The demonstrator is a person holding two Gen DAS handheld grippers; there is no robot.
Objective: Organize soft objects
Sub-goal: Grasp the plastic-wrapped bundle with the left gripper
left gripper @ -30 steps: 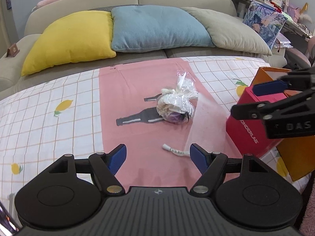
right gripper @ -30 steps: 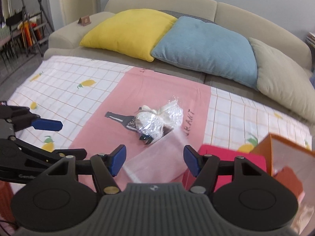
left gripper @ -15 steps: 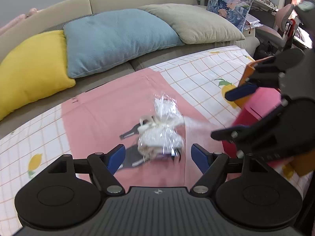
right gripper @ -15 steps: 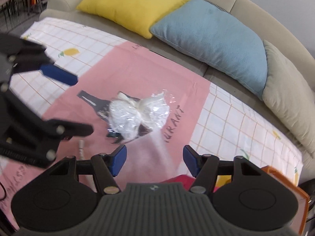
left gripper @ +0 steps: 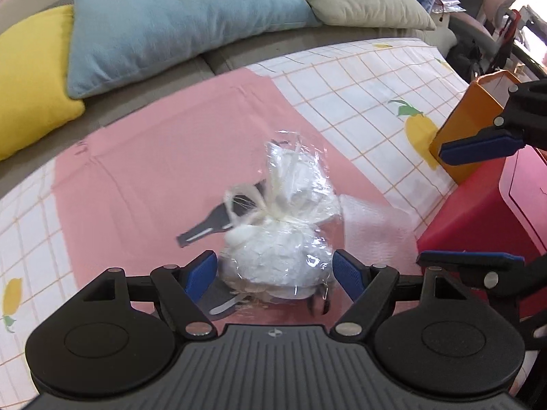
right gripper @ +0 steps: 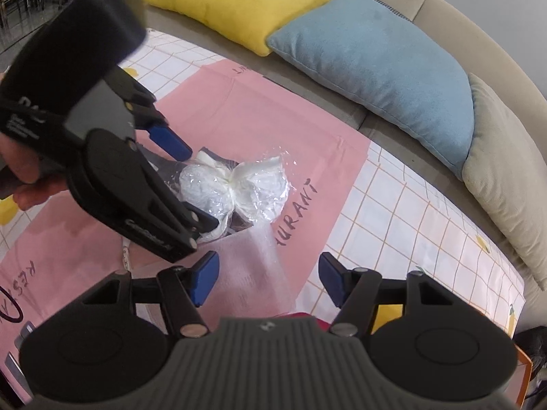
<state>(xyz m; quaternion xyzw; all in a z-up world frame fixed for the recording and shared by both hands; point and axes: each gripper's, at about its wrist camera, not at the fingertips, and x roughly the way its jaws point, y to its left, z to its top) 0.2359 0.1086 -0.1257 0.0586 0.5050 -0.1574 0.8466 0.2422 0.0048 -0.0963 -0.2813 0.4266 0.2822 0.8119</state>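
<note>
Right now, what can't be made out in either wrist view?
- Wrapped bundle: its contents; crinkled film hides them in both views.
- Bundle's underside, left wrist view: cut off by the left gripper.
- Bundle's left side, right wrist view: behind the left gripper.
- Red box: cut by the edge, behind the right gripper.
- Print on the pink cloth: partly covered, unreadable.

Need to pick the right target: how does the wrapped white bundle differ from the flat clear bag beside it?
The wrapped white bundle is bulging, opaque inside and tied at its neck; the flat clear bag lies flat, looks see-through and untied. The bundle sits between the left gripper fingers; the bag lies beside them. Both rest on the pink cloth.
</note>
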